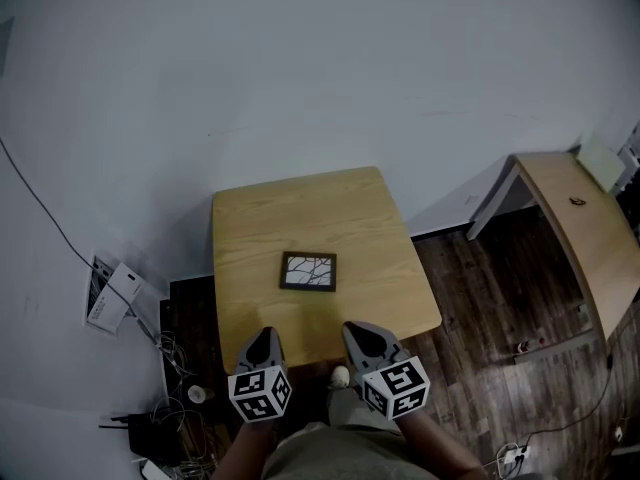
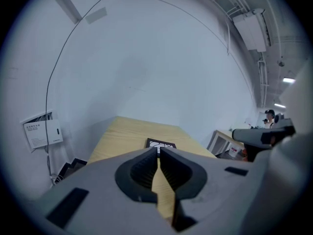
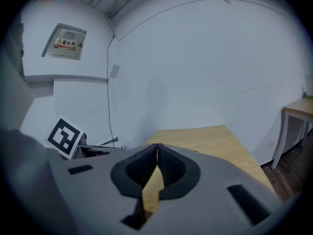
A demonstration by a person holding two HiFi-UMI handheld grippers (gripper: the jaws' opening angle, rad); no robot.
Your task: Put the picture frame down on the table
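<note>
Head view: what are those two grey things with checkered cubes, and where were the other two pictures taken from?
No robot here: a person holds two hand tools, a left gripper and a right gripper, cubes included. The head view comes from a camera on the person's head, looking down. The other two come from cameras riding on each gripper, looking along its jaws. A picture frame lies flat on the table. Both grippers are shut and hold nothing.

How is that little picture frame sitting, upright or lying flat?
Lying flat, face up. In the head view, the picture frame shows its whole front from above, resting on the table.
</note>
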